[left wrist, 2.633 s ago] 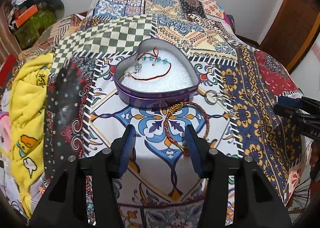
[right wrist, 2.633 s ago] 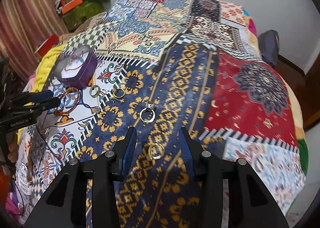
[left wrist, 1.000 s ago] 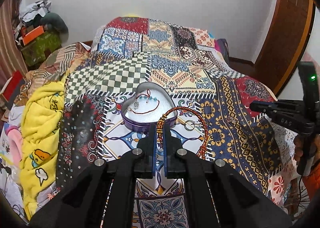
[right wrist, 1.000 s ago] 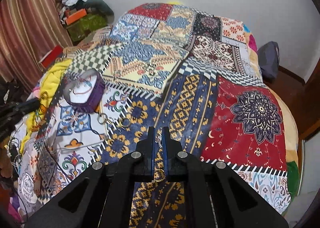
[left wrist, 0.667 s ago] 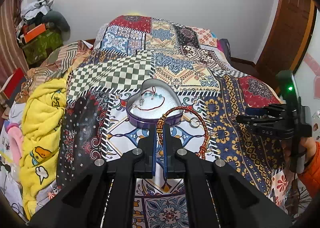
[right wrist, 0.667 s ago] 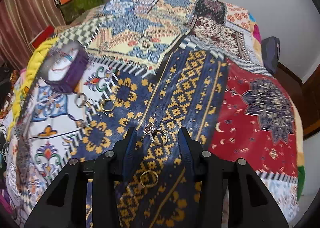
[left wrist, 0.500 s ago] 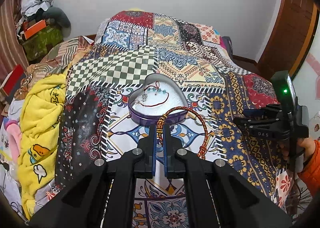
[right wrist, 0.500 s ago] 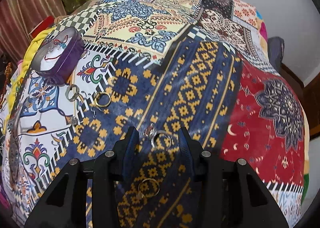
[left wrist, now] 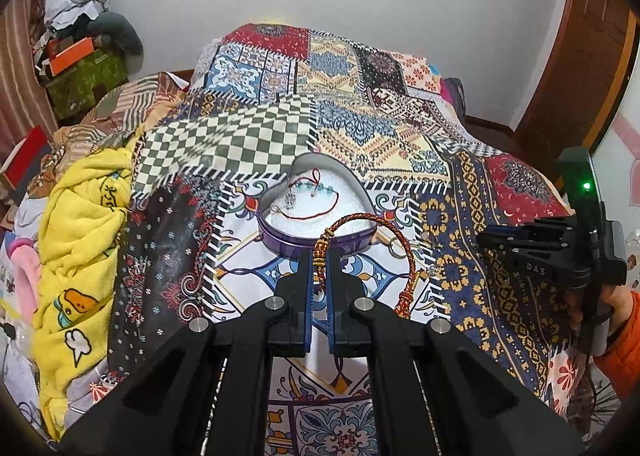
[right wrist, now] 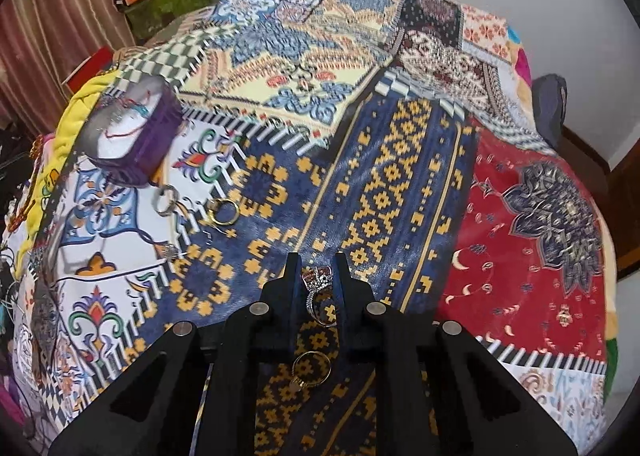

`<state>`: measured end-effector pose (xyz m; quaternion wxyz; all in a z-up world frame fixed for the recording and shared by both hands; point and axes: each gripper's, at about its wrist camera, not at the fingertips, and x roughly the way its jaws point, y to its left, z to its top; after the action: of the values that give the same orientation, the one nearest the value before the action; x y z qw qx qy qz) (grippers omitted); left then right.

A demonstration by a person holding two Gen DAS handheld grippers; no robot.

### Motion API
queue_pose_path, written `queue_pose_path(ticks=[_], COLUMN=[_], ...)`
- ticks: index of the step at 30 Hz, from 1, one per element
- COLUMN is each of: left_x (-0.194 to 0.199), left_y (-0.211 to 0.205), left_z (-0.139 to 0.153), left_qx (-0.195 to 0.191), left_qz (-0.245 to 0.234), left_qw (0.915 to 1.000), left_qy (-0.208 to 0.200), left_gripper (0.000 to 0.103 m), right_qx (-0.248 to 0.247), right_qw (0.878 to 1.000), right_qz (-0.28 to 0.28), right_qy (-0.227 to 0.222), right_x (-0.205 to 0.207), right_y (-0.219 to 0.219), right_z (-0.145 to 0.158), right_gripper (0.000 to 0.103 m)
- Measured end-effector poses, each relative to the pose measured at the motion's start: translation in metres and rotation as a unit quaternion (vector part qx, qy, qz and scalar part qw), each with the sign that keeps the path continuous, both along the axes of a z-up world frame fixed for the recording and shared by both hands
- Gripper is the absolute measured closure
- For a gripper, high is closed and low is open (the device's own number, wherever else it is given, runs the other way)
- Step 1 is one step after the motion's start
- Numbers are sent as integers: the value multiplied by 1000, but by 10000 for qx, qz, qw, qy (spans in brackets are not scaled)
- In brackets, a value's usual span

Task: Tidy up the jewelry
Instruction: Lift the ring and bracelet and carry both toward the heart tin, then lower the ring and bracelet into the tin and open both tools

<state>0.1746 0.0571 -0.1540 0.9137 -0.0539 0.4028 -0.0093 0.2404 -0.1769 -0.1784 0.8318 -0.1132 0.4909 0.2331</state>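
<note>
Patchwork quilt; left gripper pinches braided bracelet.

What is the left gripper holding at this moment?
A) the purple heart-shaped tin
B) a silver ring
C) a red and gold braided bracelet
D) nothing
C: the left gripper is closed on the knot of the braided bracelet, just in front of the heart-shaped tin.
</note>
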Motion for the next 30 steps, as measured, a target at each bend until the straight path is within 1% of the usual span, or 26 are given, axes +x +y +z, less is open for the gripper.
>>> queue_pose_path(ticks=[8,16,23,30], left_x=[-12,-13,-1,16], left_y=[4,13,21,30], left_z=[18,34,47,41], left_qx=[36,64,159,147], left_qz=[67,130,165,229], left_qw=[9997,9989,9979,9980], left_qy=[-225,-446,-614,-569], left_gripper=[99,99,99,99], right_qx=[238,524,890,1180], right_qw=[9994,9960,9913,9867], right_qz=[-15,25,232,566], right_qy=[-260,-719,-947,-961], right_x=[-9,-14,-14,-10], right_y=[-5,-2,24,63], right_z=[32,77,102,107], right_gripper=[90,90,90,90])
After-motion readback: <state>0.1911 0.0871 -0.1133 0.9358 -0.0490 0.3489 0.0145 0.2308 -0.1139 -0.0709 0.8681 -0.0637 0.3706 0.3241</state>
